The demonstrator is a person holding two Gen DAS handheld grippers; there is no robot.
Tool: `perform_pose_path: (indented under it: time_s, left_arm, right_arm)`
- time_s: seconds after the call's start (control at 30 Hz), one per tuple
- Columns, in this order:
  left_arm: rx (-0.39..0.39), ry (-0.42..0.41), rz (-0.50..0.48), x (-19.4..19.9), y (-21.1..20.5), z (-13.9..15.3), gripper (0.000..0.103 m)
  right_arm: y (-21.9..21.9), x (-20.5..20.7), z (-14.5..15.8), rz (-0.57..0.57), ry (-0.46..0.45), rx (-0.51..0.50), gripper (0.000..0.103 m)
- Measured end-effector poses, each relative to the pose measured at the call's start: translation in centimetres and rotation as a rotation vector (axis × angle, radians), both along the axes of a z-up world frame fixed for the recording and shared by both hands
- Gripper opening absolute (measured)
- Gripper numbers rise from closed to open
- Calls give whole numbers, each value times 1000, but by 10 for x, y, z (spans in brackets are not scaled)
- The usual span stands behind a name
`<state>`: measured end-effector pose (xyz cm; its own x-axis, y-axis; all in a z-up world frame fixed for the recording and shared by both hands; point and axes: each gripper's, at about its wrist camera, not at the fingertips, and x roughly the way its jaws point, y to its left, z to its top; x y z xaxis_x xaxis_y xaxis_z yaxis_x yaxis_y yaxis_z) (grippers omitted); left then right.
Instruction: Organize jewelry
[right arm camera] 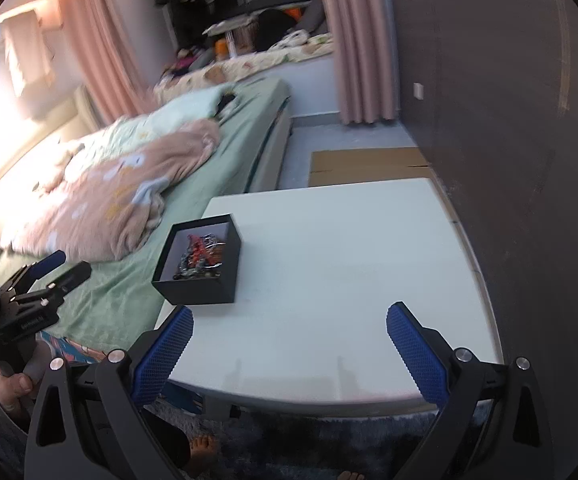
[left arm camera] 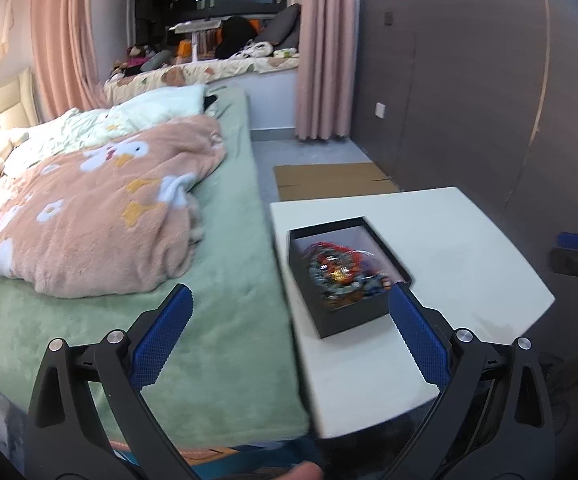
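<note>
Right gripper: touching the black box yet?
Apart. The right wrist view shows the open right gripper short of the black box, bare white table between its fingers.

Warm glare blows out the upper left near the peach-pink fabric curtain point(right arm camera: 101, 52). Fisheye bending darkens every corner. Motion blur smears the pink fleece blanket point(right arm camera: 121, 200) beside it.

Your jewelry point(left arm camera: 343, 276) in the box point(left arm camera: 353, 316) near the table's point(left arm camera: 469, 248) left edge blurs into one tangle; you cannot tell separate pieces.
</note>
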<state>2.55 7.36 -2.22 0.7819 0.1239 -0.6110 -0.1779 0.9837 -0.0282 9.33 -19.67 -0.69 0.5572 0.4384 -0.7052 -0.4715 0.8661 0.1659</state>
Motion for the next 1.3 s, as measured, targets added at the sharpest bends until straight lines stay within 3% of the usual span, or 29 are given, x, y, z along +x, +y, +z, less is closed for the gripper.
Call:
perform_pose_path:
  time_s: [0.07,0.13,0.2,0.33,0.43,0.5,0.57,0.63,0.8,1.0,1.2,1.3]
  left_arm:
    - [-32,7,22,2,16,-4,98]
    - [-68,19,51,3,32,-8,98]
    - [-111,25,90,2,46,-12,98]
    - [-186,23,160,-4,71,-16,98]
    - [-187,29,181,-5,75,-18,98]
    - [-179,31,186,-6,75,-18,98]
    - [-172,34,190,-6,74,-18,98]
    - [-172,35,191,-5,74,-18,98]
    - [-163,33,168,-1,64,-17,98]
    - [-136,40,144,8,45,-17,98]
    - [-131,41,112,16,27,-16,98]
    - [-112,33,81,18,16,-15,98]
  right_arm:
    - [30,15,-7,59,38,8,76]
    - [66,33,-17,108,80,1,68]
    - [101,45,-26,167,103,-2,68]
    - [161,60,-45,262,179,2,50]
    - [195,63,-62,312,206,-31,50]
    - [207,68,-78,318,259,-30,39]
    - [213,73,-96,311,309,-42,19]
    - [210,76,-102,322,352,19,14]
    - [205,69,-100,327,327,8,11]
    - [166,77,-87,262,315,93,5]
    - [77,101,-67,80,367,408,4]
    - [33,108,-67,-37,359,472,9]
